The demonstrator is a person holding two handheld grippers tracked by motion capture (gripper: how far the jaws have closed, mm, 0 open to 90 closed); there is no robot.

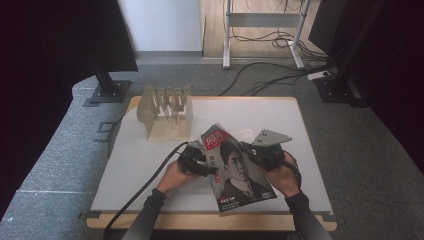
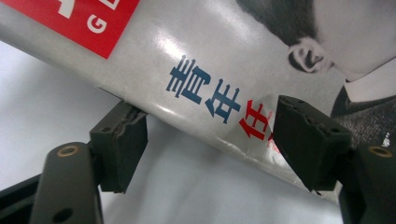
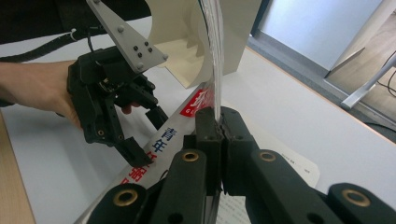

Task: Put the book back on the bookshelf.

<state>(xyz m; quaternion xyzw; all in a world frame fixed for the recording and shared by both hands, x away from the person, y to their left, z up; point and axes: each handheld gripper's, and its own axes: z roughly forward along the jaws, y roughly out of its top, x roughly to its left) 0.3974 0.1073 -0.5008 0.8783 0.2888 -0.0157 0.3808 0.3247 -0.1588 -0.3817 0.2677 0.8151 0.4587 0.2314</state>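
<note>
Two grippers at one magazine (image 1: 239, 170): right gripper (image 3: 219, 128) clamped on its edge, left gripper (image 2: 210, 140) part-open astride the spine, unpinched. Step, likely: securing a second grip; next, close left, then carry toward rack (image 1: 165, 112) at eleven o'clock.

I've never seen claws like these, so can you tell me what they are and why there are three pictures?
A person sits at a white table holding a black pinching tool in each hand. One camera looks down from above; one rides on each tool. The right gripper is pinched shut on the edge of a magazine with a face on its cover, tilting it up. The left gripper has open jaws beside the magazine's other edge. A pale slotted rack stands farther back.
</note>
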